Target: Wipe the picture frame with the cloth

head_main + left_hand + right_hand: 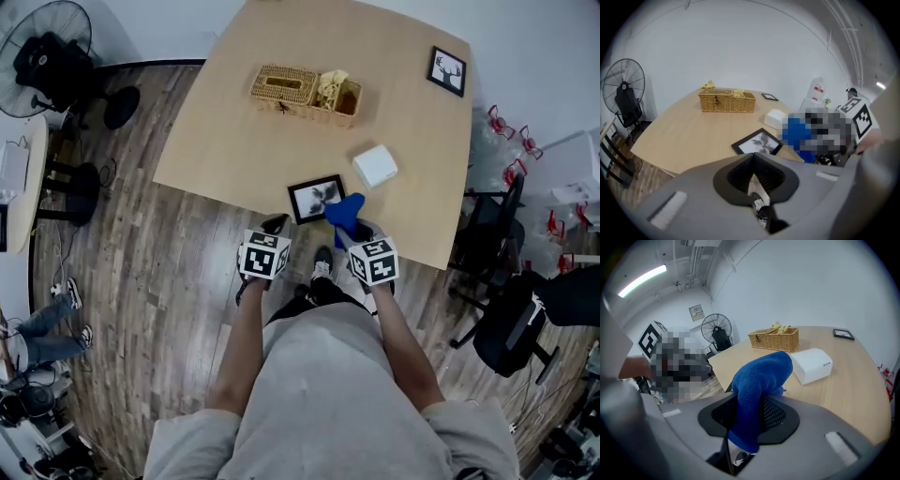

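A black picture frame (316,199) with a plant print lies flat near the front edge of the wooden table (234,141); it also shows in the left gripper view (757,142). My right gripper (356,228) is shut on a blue cloth (345,213), which droops over the frame's right side. In the right gripper view the cloth (759,380) fills the space between the jaws of the gripper (752,404) and hides the frame. My left gripper (274,228) hovers just left of the frame, off the table edge, its jaws (753,159) shut with nothing between them.
A white box (375,165) lies just behind the frame. Farther back stand a wicker basket (305,92) and a second small frame (447,71) at the far right corner. A floor fan (47,56) is at left, and black office chairs (511,319) at right.
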